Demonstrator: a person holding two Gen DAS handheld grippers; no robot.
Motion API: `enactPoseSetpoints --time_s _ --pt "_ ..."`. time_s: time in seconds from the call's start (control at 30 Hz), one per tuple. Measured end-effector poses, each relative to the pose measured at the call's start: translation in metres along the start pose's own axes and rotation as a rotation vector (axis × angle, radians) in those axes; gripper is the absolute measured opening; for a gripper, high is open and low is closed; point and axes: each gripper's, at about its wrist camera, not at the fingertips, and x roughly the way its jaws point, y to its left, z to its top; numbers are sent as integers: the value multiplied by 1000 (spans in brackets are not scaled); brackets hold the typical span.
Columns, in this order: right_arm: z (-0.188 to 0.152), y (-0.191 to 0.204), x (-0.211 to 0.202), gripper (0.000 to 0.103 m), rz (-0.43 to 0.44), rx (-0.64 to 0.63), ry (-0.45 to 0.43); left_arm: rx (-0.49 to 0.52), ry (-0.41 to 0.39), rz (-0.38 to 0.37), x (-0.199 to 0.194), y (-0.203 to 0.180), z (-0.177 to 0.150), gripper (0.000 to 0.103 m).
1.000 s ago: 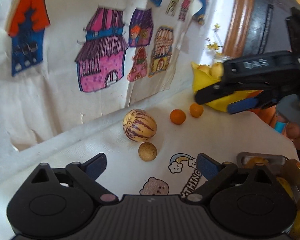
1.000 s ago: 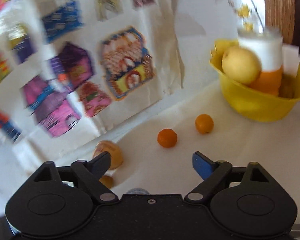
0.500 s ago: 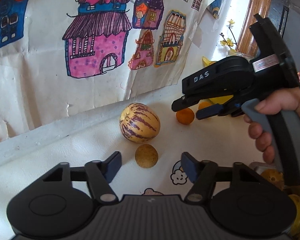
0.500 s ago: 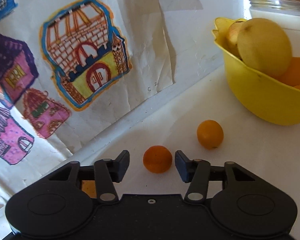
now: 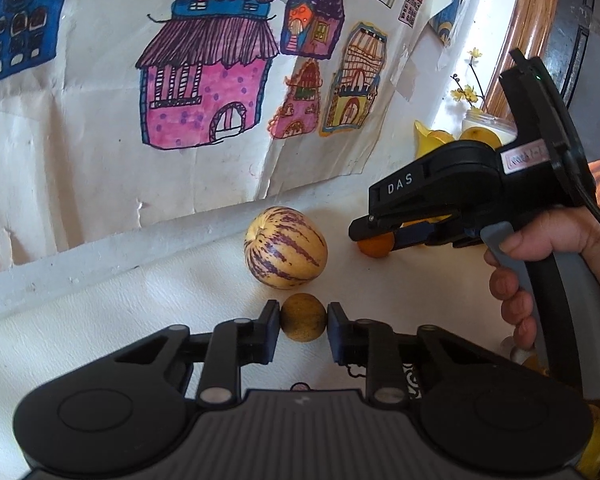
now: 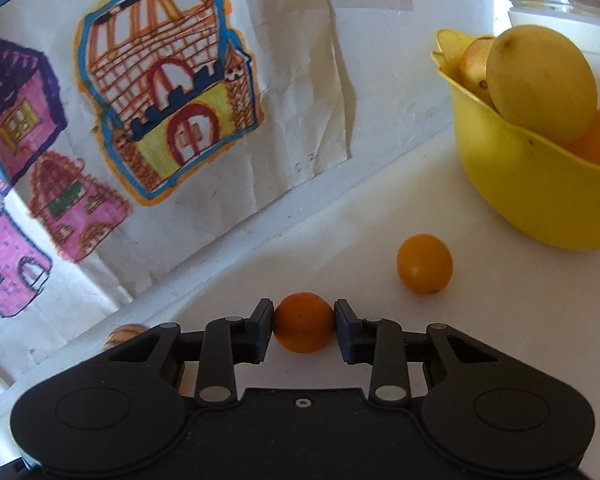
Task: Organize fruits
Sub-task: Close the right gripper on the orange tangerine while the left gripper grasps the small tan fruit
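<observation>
Pinching round brown fruit (image 5: 303, 323), smooth orange (image 6: 304, 322).

A small round brown fruit (image 5: 303, 323) sits on the white tabletop with a finger pad against each side. Just behind it lies a striped melon (image 5: 285, 253) — cream with purple streaks. A small orange (image 6: 304, 328) is pinched between two pads; a second orange (image 6: 424, 264) rests near it, loose. The yellow bowl (image 6: 540, 204) holds a yellow pear-like fruit (image 6: 540, 84) — others behind it.
</observation>
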Motion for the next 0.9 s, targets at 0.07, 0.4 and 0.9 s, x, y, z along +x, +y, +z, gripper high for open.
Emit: enactPoseSetpoints --time_s 0.07,0.4,0.9 --pt "-4 3 -3 35 8 -8 10 -7 0 -5 0 3 0 28" --pt "-19 14 -34 35 53 -14 47 -37 16 -5 -18 7 -5 27" --pt "-35 20 -154 35 95 -20 -79 -22 -46 -36 -94 -10 -6 27"
